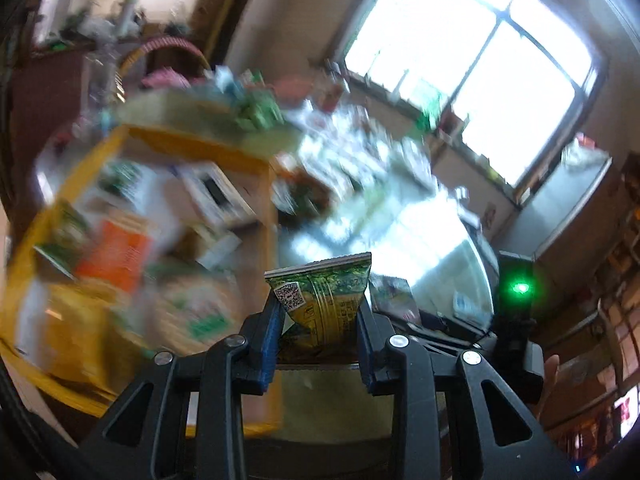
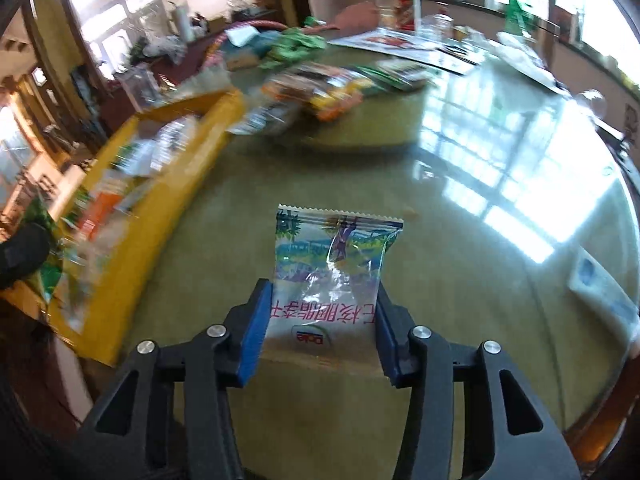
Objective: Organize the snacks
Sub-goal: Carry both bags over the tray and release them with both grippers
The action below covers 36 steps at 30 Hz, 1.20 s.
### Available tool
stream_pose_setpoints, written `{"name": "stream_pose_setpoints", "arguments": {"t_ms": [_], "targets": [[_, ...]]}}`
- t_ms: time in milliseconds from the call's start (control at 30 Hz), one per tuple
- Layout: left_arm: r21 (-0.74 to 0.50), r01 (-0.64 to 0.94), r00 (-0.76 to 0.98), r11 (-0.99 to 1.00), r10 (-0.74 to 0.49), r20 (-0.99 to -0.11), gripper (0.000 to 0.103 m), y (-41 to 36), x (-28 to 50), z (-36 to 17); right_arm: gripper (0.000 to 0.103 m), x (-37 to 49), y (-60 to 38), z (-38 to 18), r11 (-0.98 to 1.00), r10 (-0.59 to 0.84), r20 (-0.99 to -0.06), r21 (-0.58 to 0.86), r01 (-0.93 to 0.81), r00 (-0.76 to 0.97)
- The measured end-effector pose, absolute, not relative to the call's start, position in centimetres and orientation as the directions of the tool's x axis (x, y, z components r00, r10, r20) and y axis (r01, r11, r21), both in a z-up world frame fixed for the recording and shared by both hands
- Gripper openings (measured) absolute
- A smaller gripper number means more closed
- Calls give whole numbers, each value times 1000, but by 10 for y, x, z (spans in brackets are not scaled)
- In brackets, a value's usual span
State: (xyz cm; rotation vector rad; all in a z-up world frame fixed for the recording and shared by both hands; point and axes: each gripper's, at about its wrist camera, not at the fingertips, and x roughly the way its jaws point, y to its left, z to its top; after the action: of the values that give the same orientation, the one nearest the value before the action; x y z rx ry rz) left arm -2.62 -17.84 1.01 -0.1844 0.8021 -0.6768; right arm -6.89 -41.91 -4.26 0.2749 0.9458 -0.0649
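I have a snack in each hand. My left gripper (image 1: 318, 312) is squeezed onto a green packet (image 1: 320, 296), which sticks up between the blue pads, up in the air near the yellow box (image 1: 192, 140). My right gripper (image 2: 320, 316) is pinched on the sides of a white packet (image 2: 332, 264) with a picture on it, held above the shiny table (image 2: 500, 200). I think the job now is to carry both snacks to the yellow box, which already has snacks in it. To do it well, I should keep both grips tight, go slowly, bring one packet over the box at a time, and let go only when it is low inside, so it does not slide off. The box and the snack pile (image 2: 320, 92) behind it are very blurry, so I cannot tell which spot in the box is free. I cannot read the green packet's words. The bottom of each packet is hidden behind the fingers.
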Motion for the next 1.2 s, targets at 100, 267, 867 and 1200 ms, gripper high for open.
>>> {"name": "stream_pose_setpoints", "arguments": {"t_ms": [100,267,867,1200], "targets": [[-405,419,545,812,-582,-603,32,-148,-10,11,49,-57,-396,-22,962,132,-774,251,110,619],[-408,328,609,852,-521,-598,32,-111,13,10,49,-28,-356,5,954,240,-738,300,-12,631],[-358,250,564,900,-436,-701,32,-87,70,-26,49,118,-275,-13,947,319,-792,292,-135,520],[-355,230,581,906,-421,-697,76,-80,65,-29,67,120,-270,-23,937,347,-785,318,-147,513]]}}
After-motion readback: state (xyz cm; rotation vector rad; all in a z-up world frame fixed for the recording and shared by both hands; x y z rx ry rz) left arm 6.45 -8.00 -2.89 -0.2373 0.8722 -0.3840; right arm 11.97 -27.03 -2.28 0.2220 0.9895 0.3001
